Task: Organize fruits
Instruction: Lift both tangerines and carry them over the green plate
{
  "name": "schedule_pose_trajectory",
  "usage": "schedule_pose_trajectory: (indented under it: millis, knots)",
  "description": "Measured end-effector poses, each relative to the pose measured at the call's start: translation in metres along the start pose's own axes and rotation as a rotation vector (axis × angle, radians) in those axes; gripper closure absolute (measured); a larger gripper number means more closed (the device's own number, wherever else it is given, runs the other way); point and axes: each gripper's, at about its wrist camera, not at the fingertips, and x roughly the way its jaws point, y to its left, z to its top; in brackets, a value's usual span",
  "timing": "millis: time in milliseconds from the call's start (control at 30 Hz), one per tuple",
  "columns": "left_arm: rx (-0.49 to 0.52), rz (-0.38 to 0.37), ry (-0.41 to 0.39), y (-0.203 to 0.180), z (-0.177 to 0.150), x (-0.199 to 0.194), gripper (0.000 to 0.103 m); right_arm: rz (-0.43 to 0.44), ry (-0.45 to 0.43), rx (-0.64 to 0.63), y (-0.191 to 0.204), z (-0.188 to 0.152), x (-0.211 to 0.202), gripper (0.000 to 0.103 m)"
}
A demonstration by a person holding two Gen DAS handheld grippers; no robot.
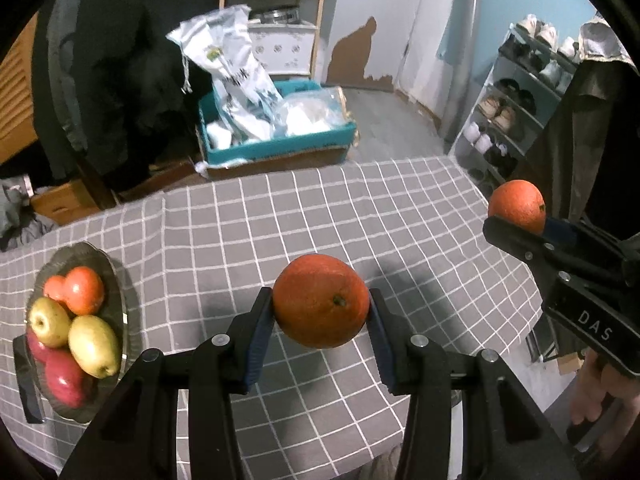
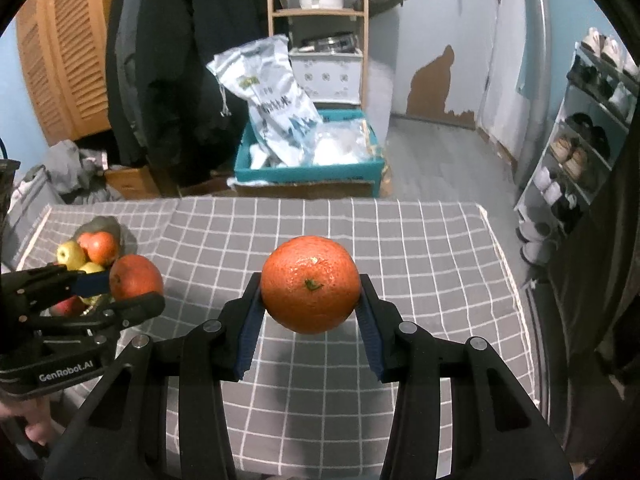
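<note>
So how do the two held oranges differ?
The left orange shows a small dark navel; the right orange shows a green stem stub. The left orange looks darker and redder, while the right orange looks brighter. Both are gripped off the tablecloth, one in the left gripper, one in the right gripper.

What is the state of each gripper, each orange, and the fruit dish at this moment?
left gripper: shut on an orange, lifted above the table.
left orange: held between the pads.
right gripper: shut on an orange, lifted.
right orange: held, stem end facing the camera.
glass dish: on the checked cloth, holding several fruits.
</note>
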Motion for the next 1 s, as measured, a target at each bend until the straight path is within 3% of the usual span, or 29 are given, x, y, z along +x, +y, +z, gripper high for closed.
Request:
schedule_pose_trajectory:
  millis: [433,1000]
  knots:
    - [-0.011,0.060,-0.108,0.026,0.004,-0.041,0.057,0.043,-0.066,-0.055,0.032,0.015,-0.013,0.060]
    - [-0.102,0.128,-0.149,0.085,-0.005,-0.065,0.057,0.137,-0.047,-0.114,0.097,0.036,0.003,0.060]
